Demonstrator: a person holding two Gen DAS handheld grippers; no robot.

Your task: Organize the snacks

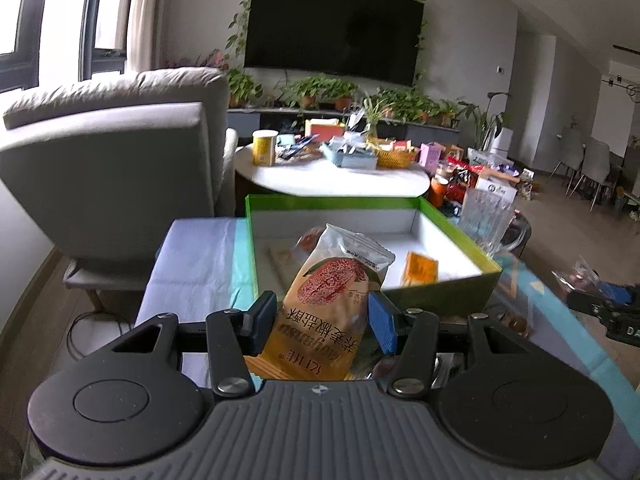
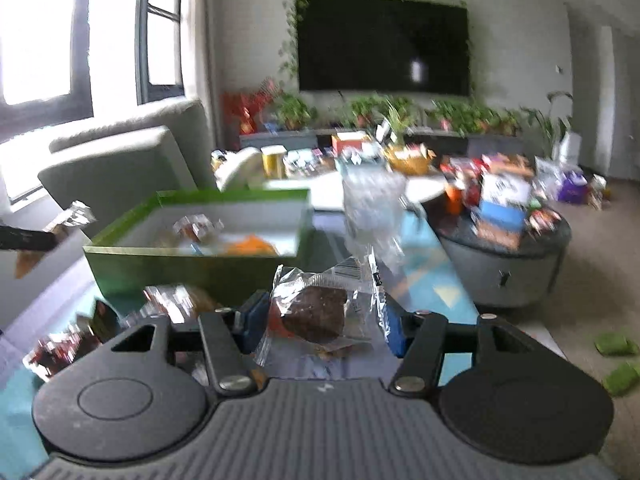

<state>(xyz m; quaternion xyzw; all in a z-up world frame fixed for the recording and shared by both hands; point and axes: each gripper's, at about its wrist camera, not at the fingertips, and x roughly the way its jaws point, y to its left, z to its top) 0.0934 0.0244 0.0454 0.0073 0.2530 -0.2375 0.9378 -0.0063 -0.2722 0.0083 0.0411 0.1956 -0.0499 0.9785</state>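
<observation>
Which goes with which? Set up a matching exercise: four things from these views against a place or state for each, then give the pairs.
1. yellow snack packet
2. clear-wrapped brown cake
3. small orange packet
4. glass mug

A. lying inside the green box
B. gripped by the right gripper
C. standing beside the box
D. gripped by the left gripper

Pairs: 1-D, 2-B, 3-A, 4-C

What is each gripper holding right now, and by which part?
Left gripper: orange snack packet, by its sides. Right gripper: clear-wrapped brown cake, by the wrapper's sides.
</observation>
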